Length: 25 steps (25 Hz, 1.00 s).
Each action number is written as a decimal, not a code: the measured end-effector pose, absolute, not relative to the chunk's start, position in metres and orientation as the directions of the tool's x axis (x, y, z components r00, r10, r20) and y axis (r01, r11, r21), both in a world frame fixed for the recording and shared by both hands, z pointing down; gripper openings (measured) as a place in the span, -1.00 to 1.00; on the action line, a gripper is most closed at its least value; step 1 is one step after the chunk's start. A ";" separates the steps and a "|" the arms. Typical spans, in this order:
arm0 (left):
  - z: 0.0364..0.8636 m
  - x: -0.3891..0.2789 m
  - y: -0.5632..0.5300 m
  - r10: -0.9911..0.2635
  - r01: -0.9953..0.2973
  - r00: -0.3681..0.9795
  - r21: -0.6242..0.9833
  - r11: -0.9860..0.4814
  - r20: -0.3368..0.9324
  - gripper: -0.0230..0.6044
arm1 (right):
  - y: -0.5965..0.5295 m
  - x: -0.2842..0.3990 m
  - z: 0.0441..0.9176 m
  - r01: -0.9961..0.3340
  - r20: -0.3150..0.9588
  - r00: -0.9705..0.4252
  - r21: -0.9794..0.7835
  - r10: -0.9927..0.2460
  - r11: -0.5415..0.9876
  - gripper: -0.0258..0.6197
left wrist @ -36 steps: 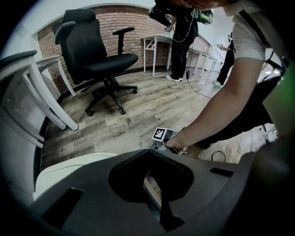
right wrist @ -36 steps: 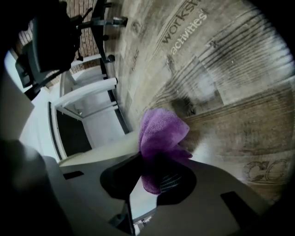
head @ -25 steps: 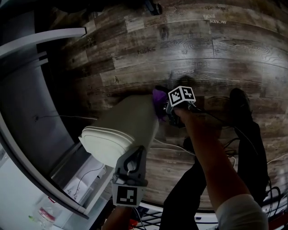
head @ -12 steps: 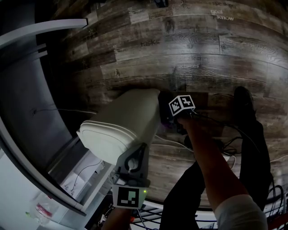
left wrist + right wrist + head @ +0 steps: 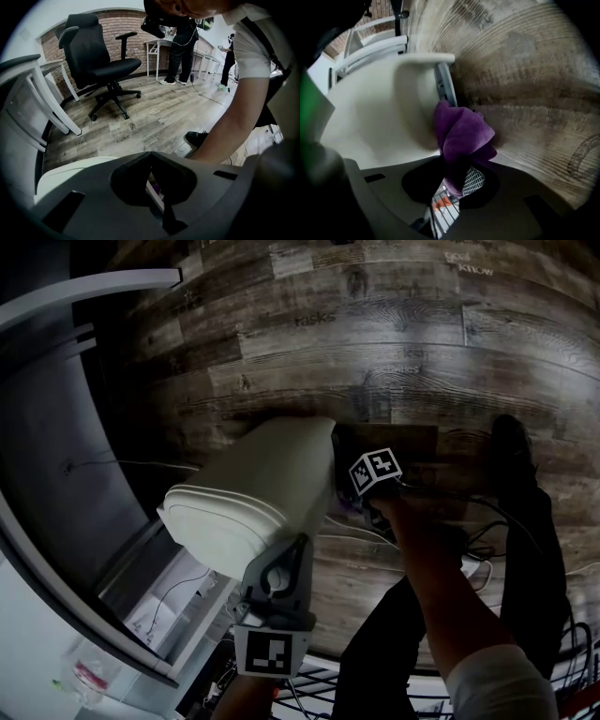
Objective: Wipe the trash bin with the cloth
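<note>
At the left edge of the grey-brown wood-plank floor [image 5: 422, 352], beside a white desk [image 5: 56, 549]: one cream plastic trash bin [image 5: 272, 484], tilted, lid end nearest the camera. Left gripper [image 5: 286, 554]: jaws closed on the bin's thin top rim. Right gripper [image 5: 457, 187]: jaws clamped on a crumpled purple microfibre cloth [image 5: 461, 133], which is pressed against the bin's right side near its base.
</note>
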<state>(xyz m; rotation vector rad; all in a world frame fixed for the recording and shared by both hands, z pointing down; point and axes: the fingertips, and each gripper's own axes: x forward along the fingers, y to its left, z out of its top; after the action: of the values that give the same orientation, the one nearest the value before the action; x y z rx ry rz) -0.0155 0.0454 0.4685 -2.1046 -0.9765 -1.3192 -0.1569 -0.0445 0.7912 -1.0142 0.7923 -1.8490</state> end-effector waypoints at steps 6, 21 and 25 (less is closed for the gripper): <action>0.469 -0.016 0.045 0.319 0.762 0.295 -0.020 -0.648 0.901 -0.91 | -0.034 -0.223 0.786 0.102 0.362 -0.582 -0.856 -0.728 -0.507 -0.66; 0.467 -0.019 0.045 0.318 0.754 0.292 -0.013 -0.657 0.902 -0.91 | 0.008 0.004 0.819 0.025 0.580 -0.058 -0.813 -0.813 -0.582 -0.66; 0.467 -0.019 0.044 0.318 0.747 0.292 -0.008 -0.664 0.902 -0.91 | -0.010 -0.025 0.825 0.010 0.577 -0.113 -0.813 -0.809 -0.582 -0.66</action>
<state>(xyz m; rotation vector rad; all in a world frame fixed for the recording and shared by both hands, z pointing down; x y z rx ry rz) -0.0192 0.0437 0.4668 -2.1359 -0.9531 -1.3398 -0.0250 -0.0096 0.8255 -1.5613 0.8943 -1.7588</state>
